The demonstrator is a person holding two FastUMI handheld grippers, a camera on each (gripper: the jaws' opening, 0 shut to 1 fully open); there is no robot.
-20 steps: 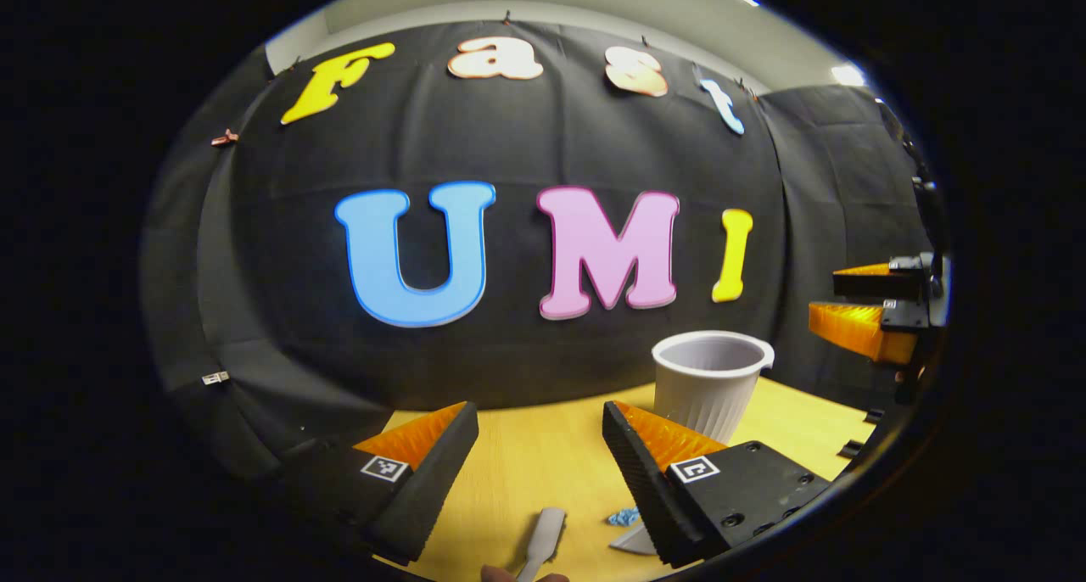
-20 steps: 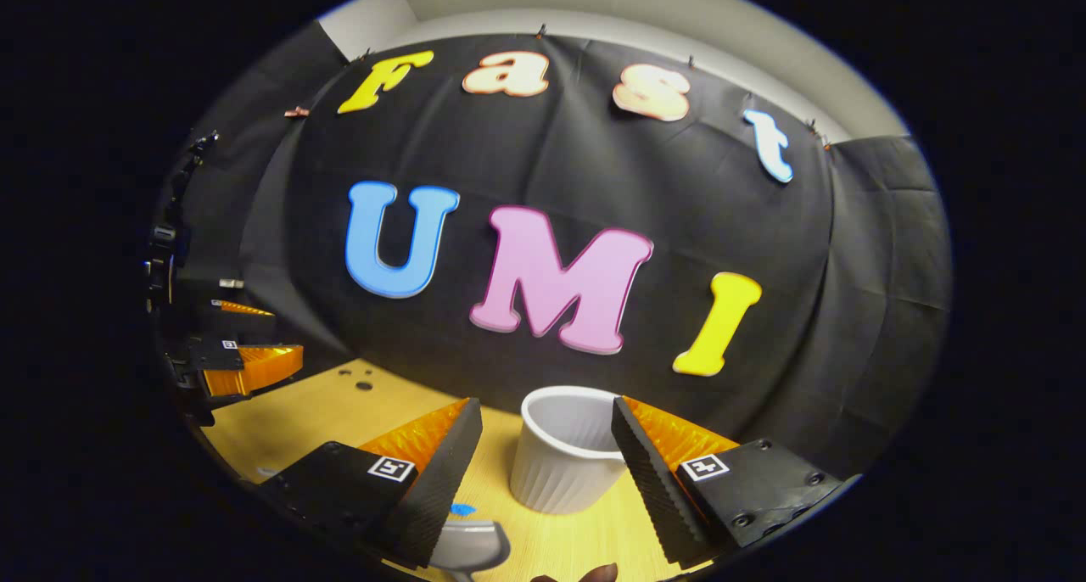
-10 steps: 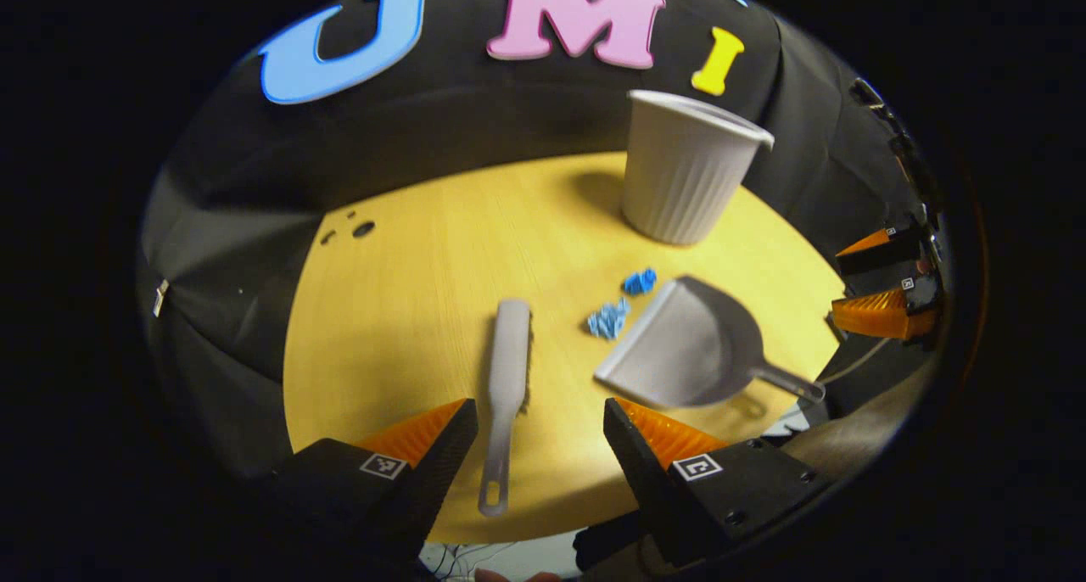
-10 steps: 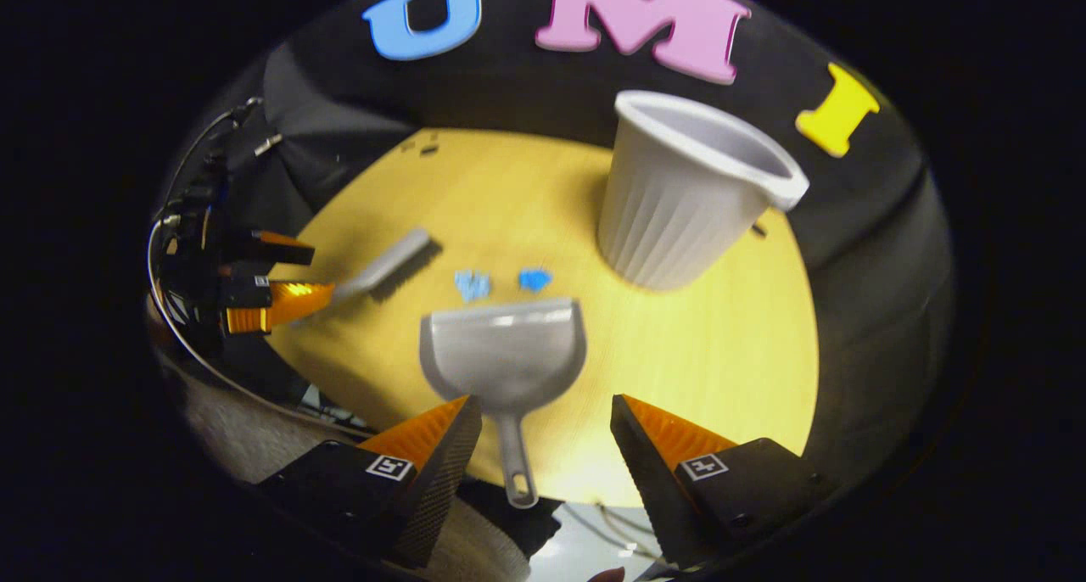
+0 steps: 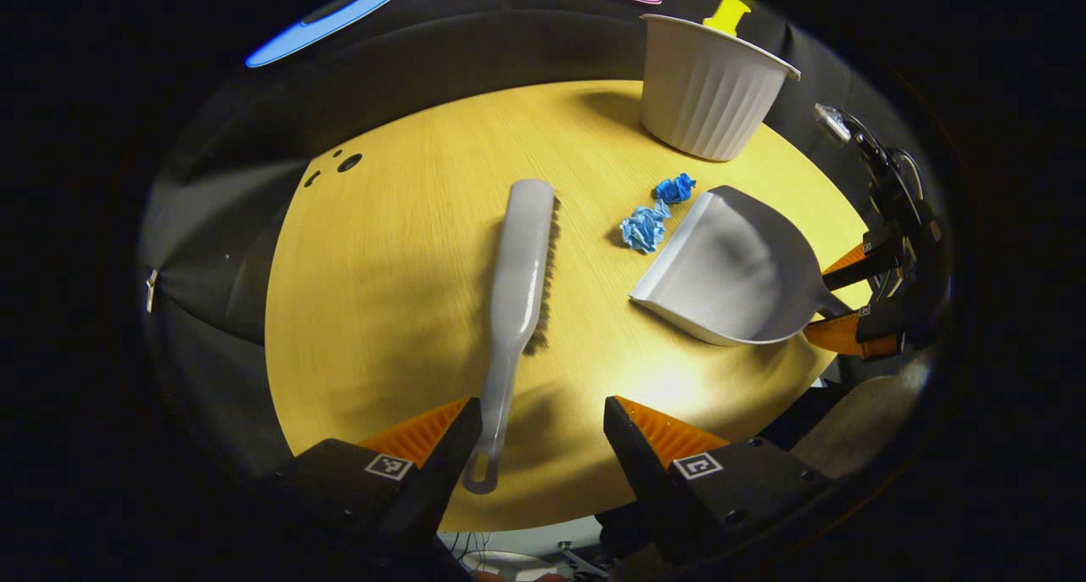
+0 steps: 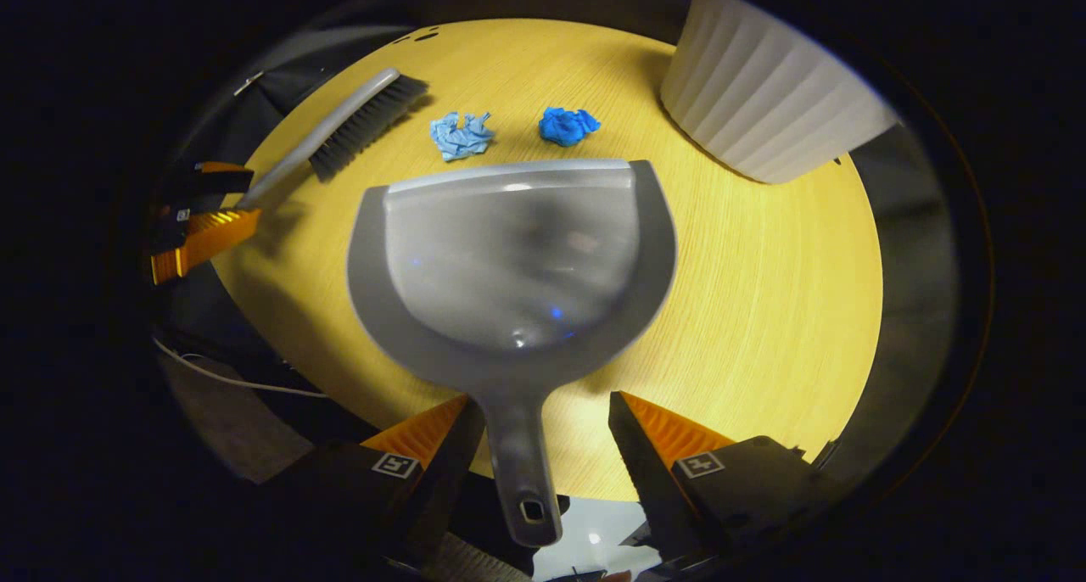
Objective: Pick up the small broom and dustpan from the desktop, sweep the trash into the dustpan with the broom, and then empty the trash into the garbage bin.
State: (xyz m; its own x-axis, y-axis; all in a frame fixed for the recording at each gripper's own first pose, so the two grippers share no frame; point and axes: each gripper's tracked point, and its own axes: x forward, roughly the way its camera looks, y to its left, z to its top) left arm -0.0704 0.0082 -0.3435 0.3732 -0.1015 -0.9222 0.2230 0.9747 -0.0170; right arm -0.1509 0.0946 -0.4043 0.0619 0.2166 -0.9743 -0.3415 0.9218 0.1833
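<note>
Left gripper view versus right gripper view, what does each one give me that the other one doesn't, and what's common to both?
Left gripper view: the garbage bin's open rim and the broom's full handle, lying between the open left gripper's fingers. Right gripper view: the dustpan's whole handle with its hanging hole, between the open right gripper's fingers. Both: broom, dustpan, bin, two blue paper wads on the yellow table.

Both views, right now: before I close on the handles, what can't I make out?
- Bin, right gripper view: rim and inside cut off by the top edge; contents unknown.
- Dustpan handle end, right gripper view: unclear whether it hangs past the table edge.
- Brush handle, left gripper view: contact with the left claw can't be judged.
- Paper scraps: too small to tell the material.
</note>
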